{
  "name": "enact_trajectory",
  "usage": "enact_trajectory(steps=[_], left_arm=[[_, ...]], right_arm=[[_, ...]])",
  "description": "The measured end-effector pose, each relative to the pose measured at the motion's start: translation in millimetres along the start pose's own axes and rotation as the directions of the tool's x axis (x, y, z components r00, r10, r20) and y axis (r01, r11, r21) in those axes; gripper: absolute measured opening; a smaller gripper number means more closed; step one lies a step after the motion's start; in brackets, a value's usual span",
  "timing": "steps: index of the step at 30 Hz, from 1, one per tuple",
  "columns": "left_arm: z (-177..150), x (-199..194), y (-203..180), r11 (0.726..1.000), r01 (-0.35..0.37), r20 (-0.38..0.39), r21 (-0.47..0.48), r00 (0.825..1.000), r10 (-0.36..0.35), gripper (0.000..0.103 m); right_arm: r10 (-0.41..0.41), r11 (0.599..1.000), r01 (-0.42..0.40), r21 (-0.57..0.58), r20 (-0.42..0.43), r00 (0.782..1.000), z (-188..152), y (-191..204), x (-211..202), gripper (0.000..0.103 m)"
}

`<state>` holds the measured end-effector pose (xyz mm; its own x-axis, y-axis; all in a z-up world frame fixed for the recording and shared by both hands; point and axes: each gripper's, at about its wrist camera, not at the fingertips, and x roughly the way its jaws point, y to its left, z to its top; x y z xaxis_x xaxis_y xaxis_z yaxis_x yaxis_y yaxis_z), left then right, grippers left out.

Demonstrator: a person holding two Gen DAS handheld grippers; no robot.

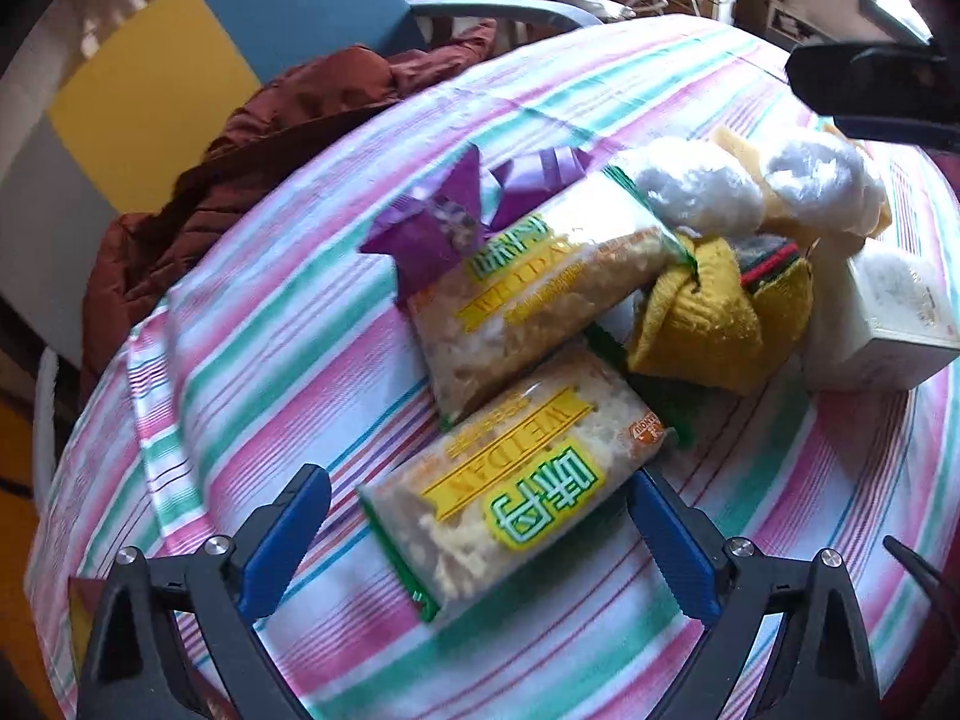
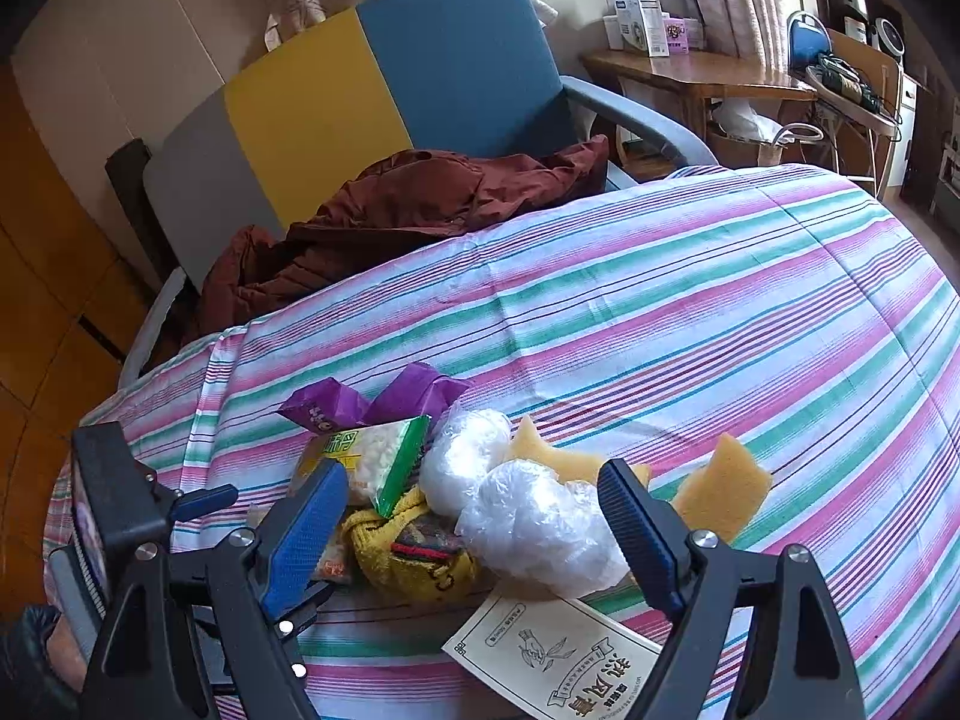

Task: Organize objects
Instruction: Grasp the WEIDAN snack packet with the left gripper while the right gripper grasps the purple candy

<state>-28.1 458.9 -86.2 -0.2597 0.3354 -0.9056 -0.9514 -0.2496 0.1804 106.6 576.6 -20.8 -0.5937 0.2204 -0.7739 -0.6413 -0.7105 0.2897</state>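
Right now I have both grippers hovering over the counter, which is draped in a striped cloth (image 1: 300,312). My left gripper (image 1: 480,540) has its jaws spread wide, one on each side of the near noodle packet (image 1: 510,480), not gripping it. A second noodle packet (image 1: 540,300) lies just beyond, touching a purple wrapper (image 1: 432,228). My right gripper (image 2: 474,534) also has its jaws apart, above a yellow knitted bundle (image 2: 408,558) and two clear plastic balls (image 2: 534,522). Yellow sponge pieces (image 2: 720,492) sit just behind the balls, and a printed white box (image 2: 558,660) lies nearest my right camera. A brown jacket (image 2: 408,204) is heaped on the chair (image 2: 456,60) past the counter's edge.
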Motion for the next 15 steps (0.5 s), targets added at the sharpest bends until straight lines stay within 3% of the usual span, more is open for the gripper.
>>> enact_trajectory(steps=[2,3,4,6,8,11,15], left_arm=[[0,5,3,0.999,0.042,0.007,-0.013,0.999,-0.042,0.094],[-1,4,6,0.997,0.073,0.013,-0.034,0.997,-0.073,0.078],[-1,4,8,0.989,0.132,0.012,-0.069,0.991,-0.132,0.070],[-4,0,6,0.987,0.137,0.024,-0.087,0.990,-0.136,0.058],[-10,-5,3,0.984,0.140,0.033,-0.106,0.990,-0.138,0.053],[-28,-14,4,0.964,0.165,0.044,-0.207,0.986,-0.159,0.052],[-49,-29,-3,0.947,0.174,0.059,-0.268,0.985,-0.164,0.052]], right_arm=[[-0.003,1.000,0.003,0.000,-0.006,1.000,0,0,2,0.087],[-0.004,1.000,0.004,-0.001,-0.008,1.000,0,0,2,0.087],[-0.004,1.000,0.004,-0.002,-0.008,1.000,0,0,2,0.087],[-0.006,1.000,0.006,-0.006,-0.008,1.000,0,1,3,0.087],[-0.009,1.000,0.009,-0.014,-0.012,1.000,-2,3,4,0.087],[-0.015,0.999,0.014,-0.051,-0.008,1.000,-4,10,4,0.087],[0.014,0.994,-0.017,-0.112,-0.028,1.000,-7,27,8,0.086]])
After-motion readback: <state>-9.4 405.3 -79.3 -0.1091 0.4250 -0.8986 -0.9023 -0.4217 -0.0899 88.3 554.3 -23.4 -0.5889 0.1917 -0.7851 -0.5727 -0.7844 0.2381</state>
